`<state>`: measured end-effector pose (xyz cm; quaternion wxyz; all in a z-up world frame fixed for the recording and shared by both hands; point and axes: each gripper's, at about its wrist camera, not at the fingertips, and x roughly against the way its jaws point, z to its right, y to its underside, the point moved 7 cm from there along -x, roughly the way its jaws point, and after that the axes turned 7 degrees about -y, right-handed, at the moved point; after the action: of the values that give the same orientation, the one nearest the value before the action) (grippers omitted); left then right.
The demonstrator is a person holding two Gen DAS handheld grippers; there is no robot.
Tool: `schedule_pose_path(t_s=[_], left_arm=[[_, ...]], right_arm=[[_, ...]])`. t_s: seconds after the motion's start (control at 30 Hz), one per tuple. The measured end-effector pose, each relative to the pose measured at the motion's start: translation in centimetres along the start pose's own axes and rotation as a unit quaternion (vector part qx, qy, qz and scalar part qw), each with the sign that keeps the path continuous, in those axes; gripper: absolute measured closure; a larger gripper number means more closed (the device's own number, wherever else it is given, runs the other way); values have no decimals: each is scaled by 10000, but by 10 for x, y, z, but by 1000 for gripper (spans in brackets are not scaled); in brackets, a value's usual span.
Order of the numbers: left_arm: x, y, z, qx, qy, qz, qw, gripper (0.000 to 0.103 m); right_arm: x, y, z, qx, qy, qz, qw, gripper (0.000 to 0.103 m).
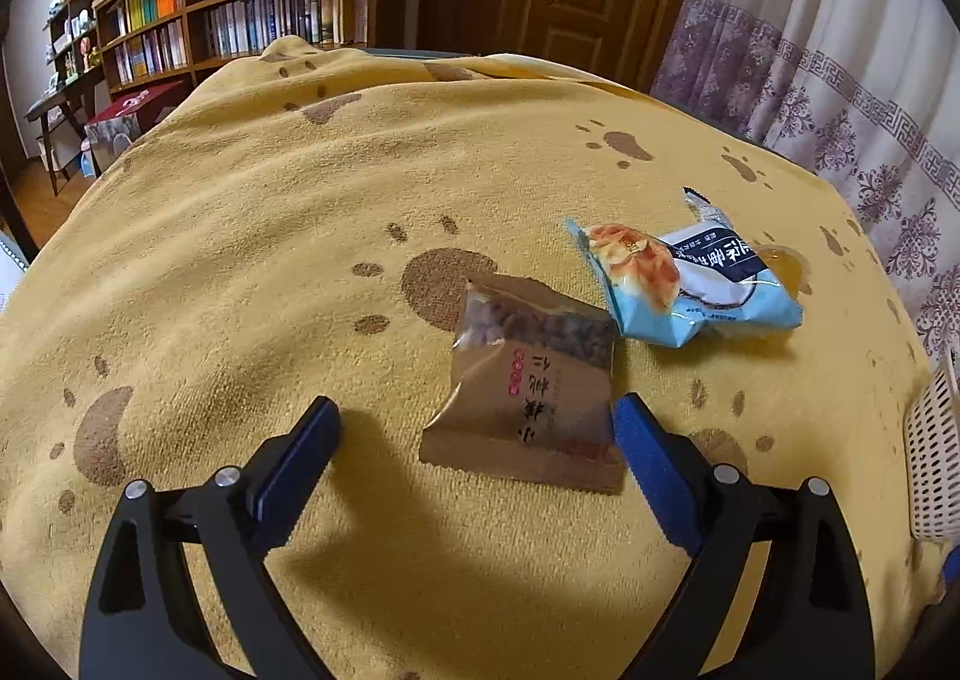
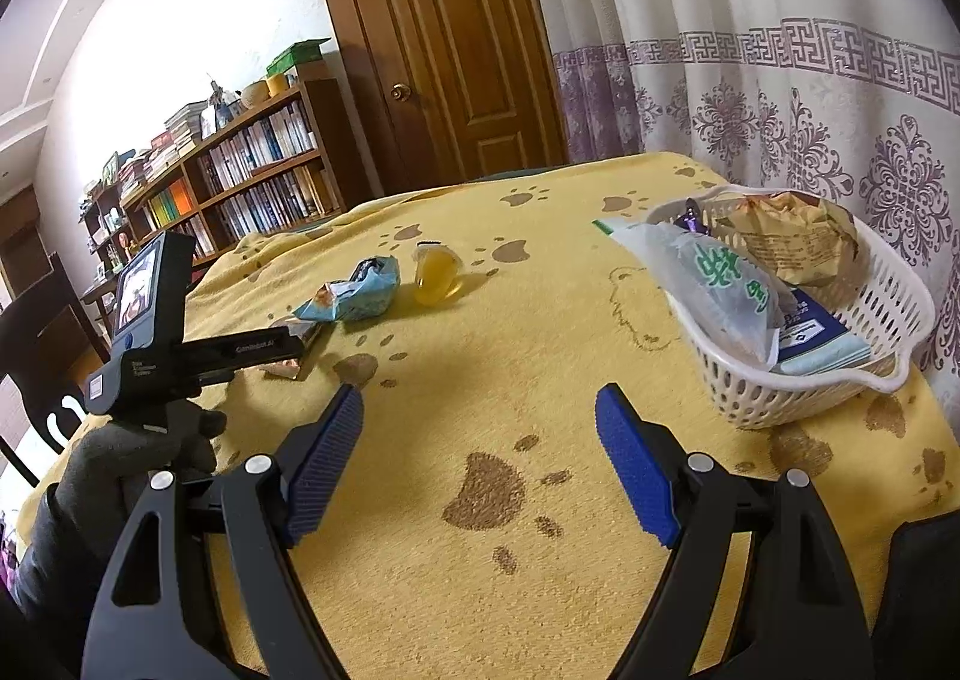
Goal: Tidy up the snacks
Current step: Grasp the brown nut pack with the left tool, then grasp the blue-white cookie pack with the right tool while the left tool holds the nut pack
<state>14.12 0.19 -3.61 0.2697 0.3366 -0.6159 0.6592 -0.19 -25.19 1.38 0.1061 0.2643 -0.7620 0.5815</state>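
Note:
A brown snack packet lies flat on the yellow paw-print cloth. My left gripper is open and low around its near end, its right finger beside the packet's edge. A light blue snack bag lies just beyond, with an orange jelly cup behind it. In the right wrist view my right gripper is open and empty above bare cloth. The blue bag, the jelly cup and the brown packet lie ahead to the left. A white basket at the right holds several snack packs.
The left hand-held gripper body and gloved hand show at the left of the right wrist view. The basket's edge shows at the far right of the left wrist view. Bookshelves, a wooden door and curtains stand behind the table.

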Motion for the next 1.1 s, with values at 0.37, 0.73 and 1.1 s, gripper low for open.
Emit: schedule_pose_path(t_s=[0.37,0.73,1.1], left_arm=[[-10,-13,15,-542,-44,93,9985,39],[28,-21,-9,-200,136,705,9972,43],[48,-35,-48,432,25,947,9946,43]], right_arm=[[-11,4,-4,-2,-57,-222,9997,22],[-59,-10,-28,297,-324,-758,9962,22],[-139,-38,-51,198,-512,-1129,9921,19]])
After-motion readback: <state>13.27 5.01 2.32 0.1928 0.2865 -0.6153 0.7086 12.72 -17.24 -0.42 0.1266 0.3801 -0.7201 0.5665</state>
